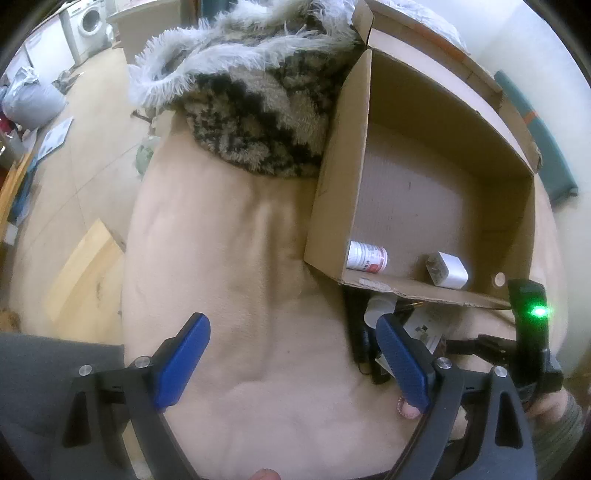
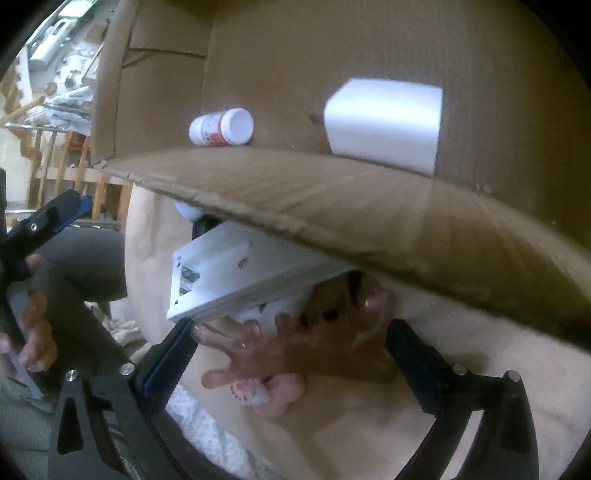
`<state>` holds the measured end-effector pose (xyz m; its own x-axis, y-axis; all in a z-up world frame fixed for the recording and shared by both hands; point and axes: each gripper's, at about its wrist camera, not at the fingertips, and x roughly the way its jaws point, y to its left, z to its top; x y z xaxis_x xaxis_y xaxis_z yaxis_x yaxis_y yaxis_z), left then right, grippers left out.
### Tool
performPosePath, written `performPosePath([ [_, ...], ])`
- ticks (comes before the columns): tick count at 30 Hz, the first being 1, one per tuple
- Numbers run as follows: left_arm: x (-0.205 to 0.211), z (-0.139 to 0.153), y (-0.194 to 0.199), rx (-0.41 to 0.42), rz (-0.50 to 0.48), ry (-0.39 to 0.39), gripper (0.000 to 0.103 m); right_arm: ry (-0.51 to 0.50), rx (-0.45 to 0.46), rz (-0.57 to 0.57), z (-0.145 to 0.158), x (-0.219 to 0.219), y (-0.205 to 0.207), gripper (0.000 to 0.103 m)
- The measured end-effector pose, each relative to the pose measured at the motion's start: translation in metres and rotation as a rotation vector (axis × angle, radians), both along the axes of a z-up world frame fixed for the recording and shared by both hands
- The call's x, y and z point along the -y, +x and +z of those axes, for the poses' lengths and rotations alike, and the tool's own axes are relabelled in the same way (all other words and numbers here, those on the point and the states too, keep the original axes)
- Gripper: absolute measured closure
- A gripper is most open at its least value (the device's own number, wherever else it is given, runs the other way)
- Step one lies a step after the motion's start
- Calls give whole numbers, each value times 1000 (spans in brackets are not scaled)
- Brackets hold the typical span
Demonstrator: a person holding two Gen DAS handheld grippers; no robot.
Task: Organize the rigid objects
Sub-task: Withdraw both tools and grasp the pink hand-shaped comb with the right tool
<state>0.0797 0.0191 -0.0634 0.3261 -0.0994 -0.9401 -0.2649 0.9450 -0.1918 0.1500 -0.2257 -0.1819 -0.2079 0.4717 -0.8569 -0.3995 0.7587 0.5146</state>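
Observation:
An open cardboard box (image 1: 436, 122) lies on a beige blanket (image 1: 236, 280). Inside it lie a small white pill bottle with a red label (image 1: 366, 256) and a white charger block (image 1: 448, 270). Both show in the right wrist view, the bottle (image 2: 221, 127) and the charger (image 2: 384, 122). My left gripper (image 1: 291, 354) is open and empty over the blanket, left of the box. My right gripper (image 2: 291, 350) is open just before the box's near wall (image 2: 332, 206), around a brown and pink toy (image 2: 295, 354). A white flat device (image 2: 236, 273) lies just beyond, partly under the box wall.
A furry patterned throw (image 1: 258, 110) lies behind the box on the left. Black items (image 1: 360, 332) lie by the box's near wall. The right gripper's body with a green light (image 1: 532, 314) shows at right. A floor with bags and a washing machine (image 1: 88, 22) lies left.

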Motion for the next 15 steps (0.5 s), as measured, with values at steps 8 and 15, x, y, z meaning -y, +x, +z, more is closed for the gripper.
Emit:
performPosePath([
  [8,2,-1,-2,4,-8,21,13,-103,142,95,17,-14,-22,1],
  [15,6,-7,-6,-12,-29,23,13,-125,167,-9,48,5,-17,1],
])
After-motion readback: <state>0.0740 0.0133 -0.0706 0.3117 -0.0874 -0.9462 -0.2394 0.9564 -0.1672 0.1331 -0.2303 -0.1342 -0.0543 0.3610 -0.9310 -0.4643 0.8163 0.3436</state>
